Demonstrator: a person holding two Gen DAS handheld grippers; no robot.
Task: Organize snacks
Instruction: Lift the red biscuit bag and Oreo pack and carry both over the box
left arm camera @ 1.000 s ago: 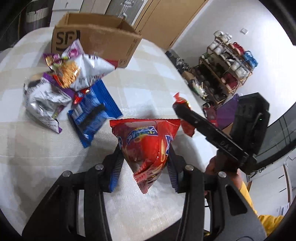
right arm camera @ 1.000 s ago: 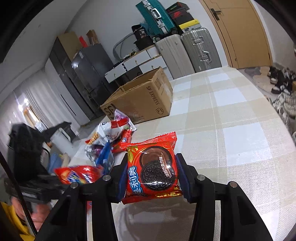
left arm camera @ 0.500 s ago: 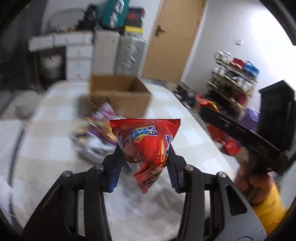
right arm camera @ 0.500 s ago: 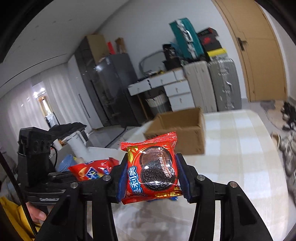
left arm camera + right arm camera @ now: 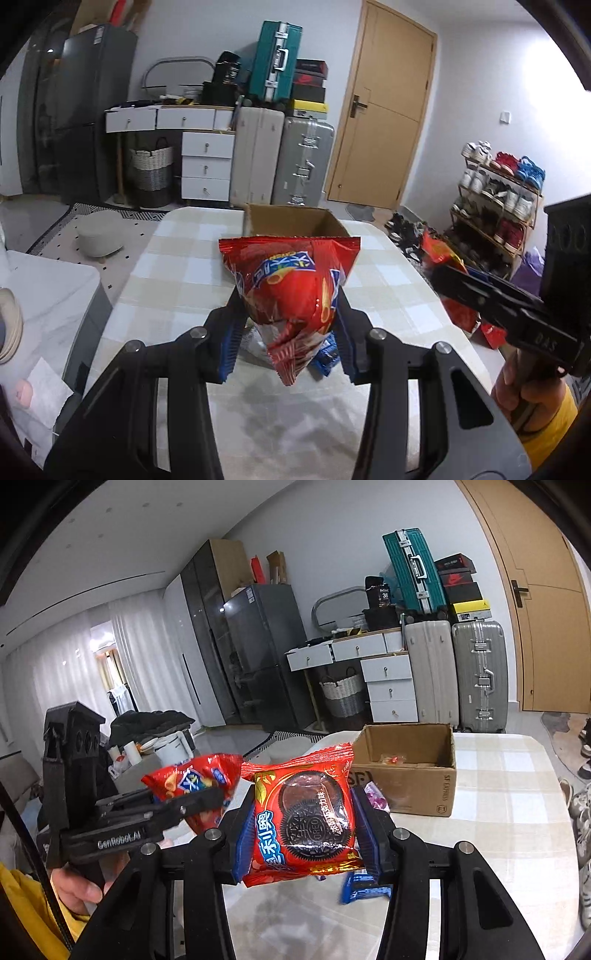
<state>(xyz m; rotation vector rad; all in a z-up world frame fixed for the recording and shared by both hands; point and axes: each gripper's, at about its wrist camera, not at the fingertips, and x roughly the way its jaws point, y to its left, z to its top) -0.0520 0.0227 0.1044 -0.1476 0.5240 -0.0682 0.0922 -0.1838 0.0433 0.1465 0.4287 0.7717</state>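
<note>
My left gripper (image 5: 288, 332) is shut on a red chip bag (image 5: 291, 291) and holds it above the checked table (image 5: 184, 273). My right gripper (image 5: 303, 830) is shut on a red Oreo packet (image 5: 303, 816), also held above the table. An open cardboard box (image 5: 291, 221) stands at the table's far end; it also shows in the right wrist view (image 5: 410, 764), with a small wrapped snack inside. The right gripper with its packet (image 5: 439, 254) shows at the right of the left wrist view. The left gripper and chip bag (image 5: 192, 779) show left of the Oreo packet.
A blue snack pack (image 5: 364, 886) and a purple-wrapped snack (image 5: 376, 795) lie on the table (image 5: 517, 849) below the grippers. A shoe rack (image 5: 498, 206) stands right of the table, suitcases (image 5: 303, 162) and drawers (image 5: 207, 162) behind it. A white counter (image 5: 44, 295) stands on the left.
Both grippers have lifted and tilted up from the table with their snacks held. The snack pile has dropped below the view and the box now sits straight ahead.
</note>
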